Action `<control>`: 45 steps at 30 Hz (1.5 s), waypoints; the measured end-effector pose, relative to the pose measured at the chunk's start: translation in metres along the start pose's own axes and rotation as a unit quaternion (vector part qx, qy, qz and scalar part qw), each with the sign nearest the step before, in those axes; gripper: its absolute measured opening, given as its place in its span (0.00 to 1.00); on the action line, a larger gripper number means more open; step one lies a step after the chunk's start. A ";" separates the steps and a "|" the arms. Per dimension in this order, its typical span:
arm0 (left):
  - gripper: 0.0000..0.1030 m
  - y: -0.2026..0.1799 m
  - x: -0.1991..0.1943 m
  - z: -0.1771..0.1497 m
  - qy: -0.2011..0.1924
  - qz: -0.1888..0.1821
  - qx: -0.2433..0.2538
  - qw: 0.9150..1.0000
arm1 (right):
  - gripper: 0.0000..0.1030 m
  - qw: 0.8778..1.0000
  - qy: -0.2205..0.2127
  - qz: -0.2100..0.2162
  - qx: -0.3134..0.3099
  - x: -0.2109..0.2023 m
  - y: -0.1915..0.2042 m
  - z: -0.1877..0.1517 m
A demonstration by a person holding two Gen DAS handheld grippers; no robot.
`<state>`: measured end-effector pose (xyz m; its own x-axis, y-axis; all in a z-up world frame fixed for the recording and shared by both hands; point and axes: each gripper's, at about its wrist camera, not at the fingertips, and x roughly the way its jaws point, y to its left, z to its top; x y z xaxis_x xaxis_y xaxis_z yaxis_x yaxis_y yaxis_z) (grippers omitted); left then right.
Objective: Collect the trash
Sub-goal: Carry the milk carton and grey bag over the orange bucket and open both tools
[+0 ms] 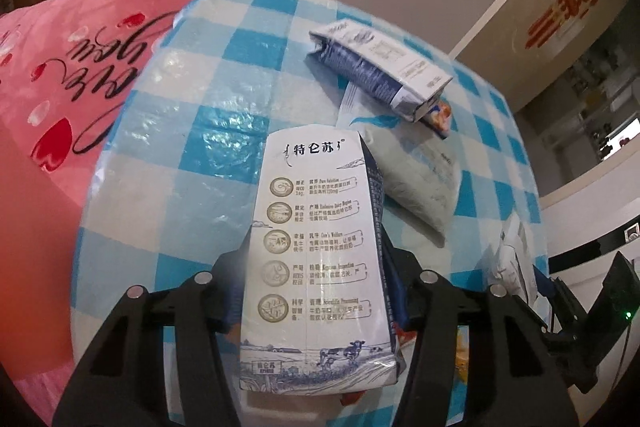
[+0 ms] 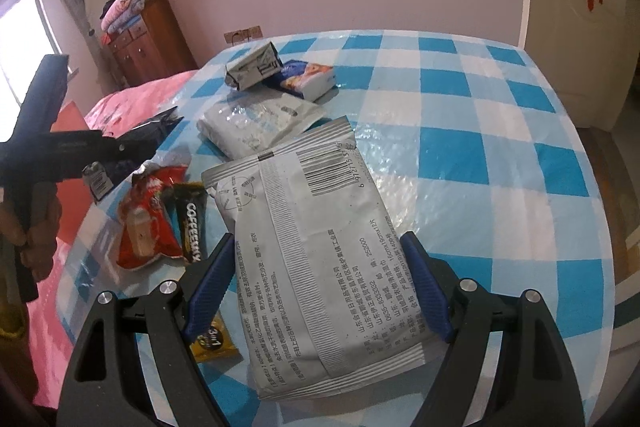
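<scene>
A white and blue milk carton (image 1: 320, 247) stands up between the fingers of my left gripper (image 1: 316, 255), which is shut on its sides above the checked tablecloth (image 1: 180, 147). A second, flattened carton (image 1: 380, 67) and a white pouch (image 1: 416, 179) lie farther back. In the right wrist view my right gripper (image 2: 318, 243) has its blue pads (image 2: 216, 267) against both edges of a grey printed packet (image 2: 304, 187), lifted over the table. A red wrapper (image 2: 148, 227) and a black coffee sachet (image 2: 192, 227) lie left of it.
A blue and white checked cloth (image 2: 480, 147) covers the table. A snack pack (image 2: 308, 79) and the flattened carton (image 2: 252, 67) lie at the far side. A pink bed (image 1: 60, 67) borders the table's left edge. A hand (image 2: 32, 227) holds the left gripper's handle.
</scene>
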<state>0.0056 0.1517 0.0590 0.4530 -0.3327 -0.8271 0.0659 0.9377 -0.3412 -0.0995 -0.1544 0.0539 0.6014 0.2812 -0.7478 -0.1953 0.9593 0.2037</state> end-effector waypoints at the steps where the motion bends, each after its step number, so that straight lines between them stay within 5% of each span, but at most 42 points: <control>1: 0.54 -0.001 -0.004 -0.001 -0.005 -0.003 0.000 1.000 | 0.79 1.000 -0.002 0.002 0.003 -0.002 0.000 0.001; 22: 0.54 0.012 -0.142 -0.015 -0.141 -0.032 0.010 0.989 | 0.79 0.992 -0.027 0.109 0.058 -0.036 0.042 0.046; 32: 0.54 0.067 -0.202 -0.022 -0.201 0.002 -0.029 0.979 | 0.79 0.982 -0.045 0.183 0.010 -0.049 0.119 0.095; 45: 0.54 0.148 -0.236 -0.031 -0.241 0.072 -0.106 0.962 | 0.79 0.955 -0.024 0.292 -0.047 -0.028 0.253 0.152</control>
<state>-0.1196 0.3662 0.1898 0.8063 -0.0683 -0.5875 -0.1884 0.9119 -0.3647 -0.0481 0.0834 0.2226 0.4035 0.7704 -0.4937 -0.5755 0.6331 0.5176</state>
